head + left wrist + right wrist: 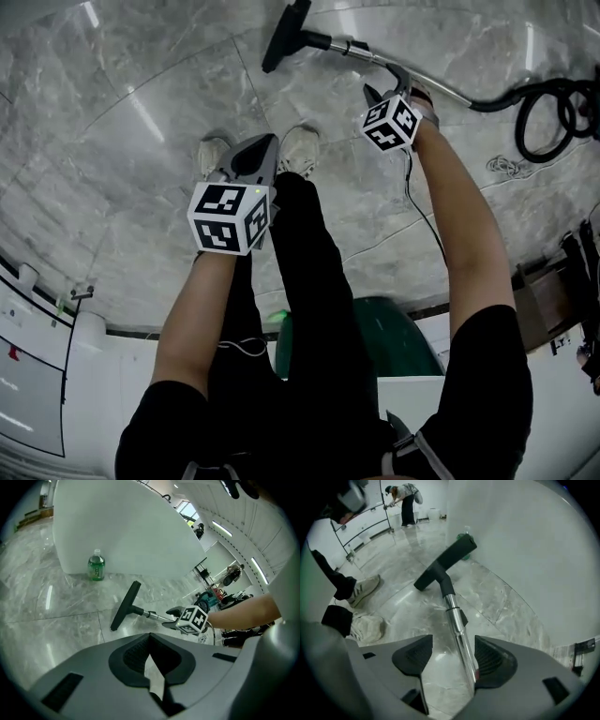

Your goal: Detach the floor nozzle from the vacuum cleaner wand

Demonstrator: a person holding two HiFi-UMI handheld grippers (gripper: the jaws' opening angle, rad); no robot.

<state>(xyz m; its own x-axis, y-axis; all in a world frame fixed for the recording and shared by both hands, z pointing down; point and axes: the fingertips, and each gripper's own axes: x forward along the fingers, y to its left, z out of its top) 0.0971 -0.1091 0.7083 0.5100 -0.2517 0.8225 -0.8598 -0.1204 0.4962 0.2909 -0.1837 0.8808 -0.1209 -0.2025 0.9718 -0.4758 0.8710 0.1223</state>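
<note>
On the marble floor (pixel 112 141) ahead of our feet, the floor nozzle (pixel 285 34) lies joined to the chrome wand (pixel 458 630), and the black hose (pixel 548 108) loops at the wand's other end. We hold the right tongs (pixel 450 651) open: the wand passes between the jaws, close against one pad and clear of the other. We hold the left tongs (pixel 150 641) closed and empty, well apart from the nozzle. A green bottle (pixel 96 567) stands beyond the nozzle.
</note>
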